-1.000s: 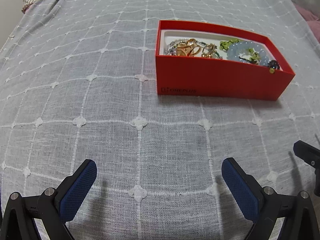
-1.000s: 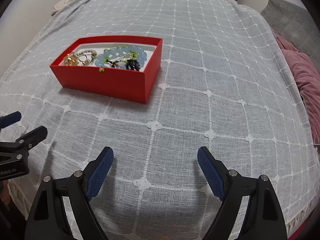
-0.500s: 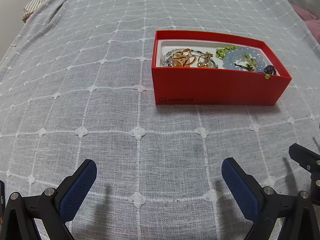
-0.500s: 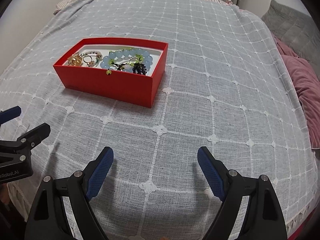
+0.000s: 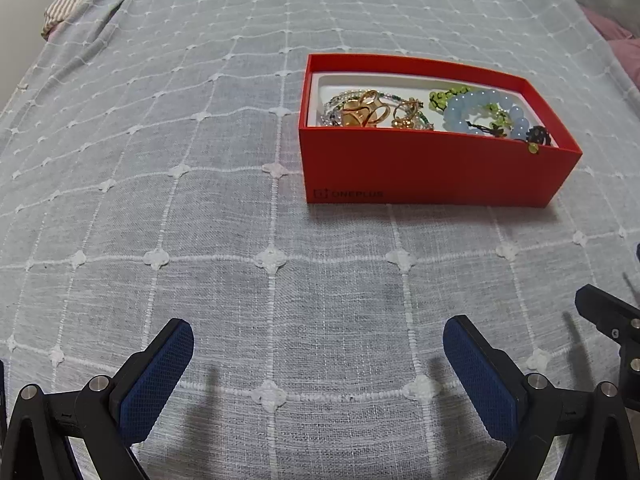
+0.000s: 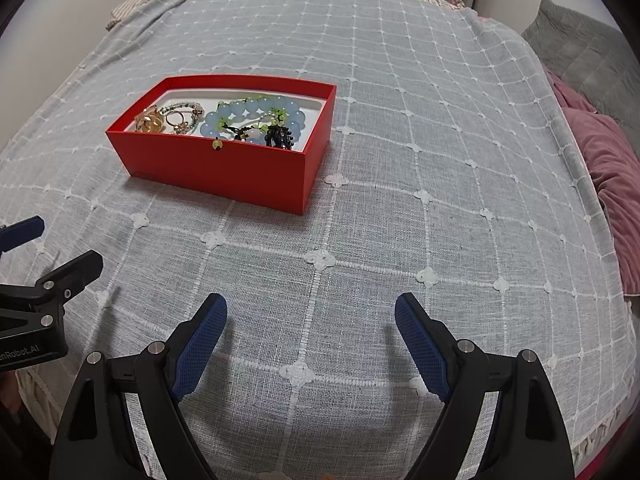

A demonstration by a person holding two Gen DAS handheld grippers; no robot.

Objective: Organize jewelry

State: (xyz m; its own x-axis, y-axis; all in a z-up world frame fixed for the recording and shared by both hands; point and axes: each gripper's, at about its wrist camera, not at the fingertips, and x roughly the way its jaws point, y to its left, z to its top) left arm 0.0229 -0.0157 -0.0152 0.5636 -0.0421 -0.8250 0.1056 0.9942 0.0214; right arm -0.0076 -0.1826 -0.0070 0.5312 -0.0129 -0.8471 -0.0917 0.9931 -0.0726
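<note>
1. from the left wrist view: left gripper (image 5: pixel 318 340) spread wide, blue pads (image 5: pixel 156 384) holding nothing, low over the grey checked bedspread (image 5: pixel 200 240). red box (image 5: pixel 432 172) ahead and to the right, well apart from the fingers, upright on the cloth. inside, on the white lining: gold rings (image 5: pixel 366 112) at the left end, pale blue bead bracelet (image 5: pixel 476 112) at the right, green beads (image 5: pixel 444 98) between. part of the right gripper (image 5: pixel 612 320) at the right edge.
2. from the right wrist view: right gripper (image 6: pixel 310 320) likewise gaping, empty, above bare cloth (image 6: pixel 400 200). same red box (image 6: pixel 224 168) ahead to the left, well apart. blue bracelet (image 6: pixel 252 114) near the box's middle, gold pieces (image 6: pixel 154 122) at its left end, dark charm (image 6: pixel 280 136) by the near wall. left gripper (image 6: pixel 40 280) at the left edge. pink blanket (image 6: pixel 608 168) at the right.
</note>
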